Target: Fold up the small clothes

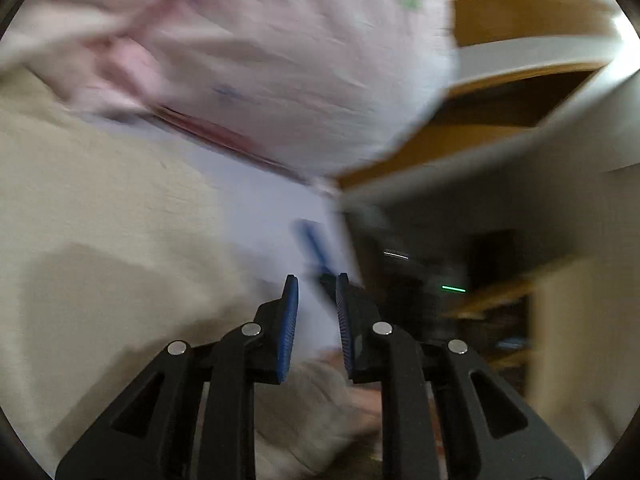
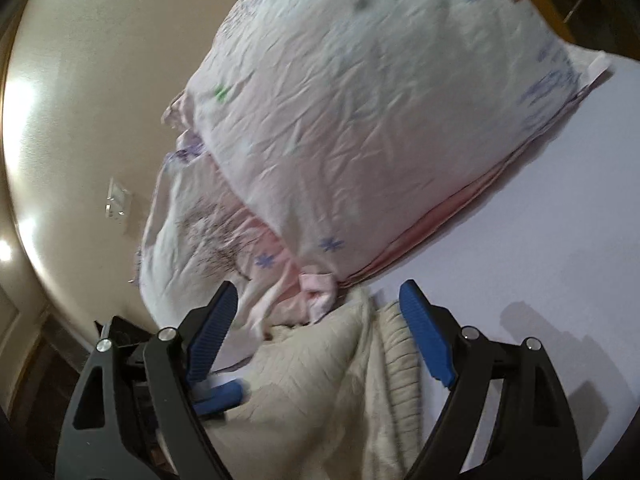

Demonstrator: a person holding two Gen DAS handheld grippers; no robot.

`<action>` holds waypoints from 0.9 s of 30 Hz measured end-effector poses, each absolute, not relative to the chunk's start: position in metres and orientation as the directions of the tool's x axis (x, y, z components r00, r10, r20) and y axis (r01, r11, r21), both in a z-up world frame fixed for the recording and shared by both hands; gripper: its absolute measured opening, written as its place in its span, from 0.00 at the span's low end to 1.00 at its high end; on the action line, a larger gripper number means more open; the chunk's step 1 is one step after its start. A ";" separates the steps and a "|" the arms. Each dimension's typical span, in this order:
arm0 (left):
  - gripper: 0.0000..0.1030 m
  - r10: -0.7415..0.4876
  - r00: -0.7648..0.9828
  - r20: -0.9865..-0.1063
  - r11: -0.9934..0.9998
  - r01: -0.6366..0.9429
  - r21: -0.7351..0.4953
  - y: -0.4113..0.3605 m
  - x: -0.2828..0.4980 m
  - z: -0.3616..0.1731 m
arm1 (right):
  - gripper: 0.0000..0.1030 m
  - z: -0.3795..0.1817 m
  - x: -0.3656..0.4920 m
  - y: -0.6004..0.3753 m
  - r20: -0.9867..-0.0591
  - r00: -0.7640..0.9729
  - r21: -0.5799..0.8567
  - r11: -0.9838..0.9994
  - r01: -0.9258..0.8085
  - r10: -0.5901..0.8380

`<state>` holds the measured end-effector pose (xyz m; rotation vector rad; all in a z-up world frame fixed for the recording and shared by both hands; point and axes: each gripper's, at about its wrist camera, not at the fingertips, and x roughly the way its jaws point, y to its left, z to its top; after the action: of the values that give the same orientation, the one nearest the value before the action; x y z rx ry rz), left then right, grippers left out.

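Left wrist view, heavily motion-blurred. A cream garment (image 1: 100, 208) fills the left side of the frame. The white work surface (image 1: 256, 200) runs up the middle. Above it lies the pale pink printed garment (image 1: 280, 60), with small blue and green marks and a darker pink band along its lower edge. To the right, a wooden frame (image 1: 520, 16) and a dim room, too blurred to detail. The left gripper (image 1: 317, 284) stands with its 2 blue-padded fingers a narrow gap apart; nothing is seen between them. A blue object (image 1: 314, 244) shows just past the tips; what it is cannot be told.

Right wrist view. A beige wall carries a light switch plate (image 2: 117, 200) at left. The pink garment (image 2: 360, 120) lies folded on the white surface (image 2: 560, 240), its crumpled loose end trailing lower left. The cream garment (image 2: 320, 380) lies bunched directly below it, touching it, between the fingers of the right gripper (image 2: 320, 292). Those fingers are spread wide and grip nothing. A 2nd blue pad (image 2: 218, 396) shows beside the left-hand finger, against the cream fabric.
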<state>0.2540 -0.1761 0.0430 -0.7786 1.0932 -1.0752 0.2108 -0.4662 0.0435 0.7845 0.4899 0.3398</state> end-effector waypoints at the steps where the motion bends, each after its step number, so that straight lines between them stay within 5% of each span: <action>1: 0.23 -0.953 0.128 -0.274 0.301 0.325 -0.896 -0.162 0.248 0.054 | 0.89 0.044 0.212 -0.467 -0.299 0.829 0.741 0.662 -0.110 0.472; 4: 0.67 -0.877 0.350 -0.330 0.456 0.385 -0.803 -0.106 0.232 0.075 | 0.95 0.038 0.223 -0.459 -0.357 0.761 0.758 0.644 -0.102 0.542; 7: 0.69 -0.705 0.497 -0.507 0.683 0.281 -0.674 -0.055 0.225 0.069 | 0.95 0.023 0.243 -0.436 -0.481 0.629 0.750 0.659 -0.065 0.610; 11: 0.69 -0.618 0.445 -0.648 0.760 0.128 -0.637 -0.027 0.226 0.026 | 0.95 0.010 0.251 -0.418 -0.605 0.565 0.670 0.742 -0.022 0.562; 18: 0.82 -0.621 0.377 -0.687 0.773 0.148 -0.617 -0.059 0.232 0.011 | 0.97 0.000 0.251 -0.401 -0.660 0.537 0.605 0.795 -0.033 0.525; 20: 0.87 -0.612 0.380 -0.693 0.781 0.154 -0.606 -0.072 0.235 0.004 | 0.80 -0.003 0.248 -0.390 -0.663 0.527 0.591 0.804 -0.067 0.531; 21: 0.87 -0.599 0.393 -0.697 0.792 0.167 -0.587 -0.077 0.233 0.004 | 0.71 -0.004 0.248 -0.385 -0.668 0.523 0.581 0.810 -0.078 0.529; 22: 0.87 -0.586 0.402 -0.703 0.804 0.179 -0.567 -0.080 0.233 0.003 | 0.46 -0.007 0.249 -0.383 -0.655 0.500 0.613 0.785 -0.086 0.566; 27: 0.48 -0.608 0.409 -0.681 0.792 0.246 -0.559 -0.067 0.225 0.020 | 0.39 -0.001 0.240 -0.376 -0.512 0.500 0.735 0.658 -0.166 0.698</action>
<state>0.2253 -0.0668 0.0201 -0.4047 1.0162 -0.5564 0.2402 -0.3758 -0.0008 0.6745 0.9031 0.5734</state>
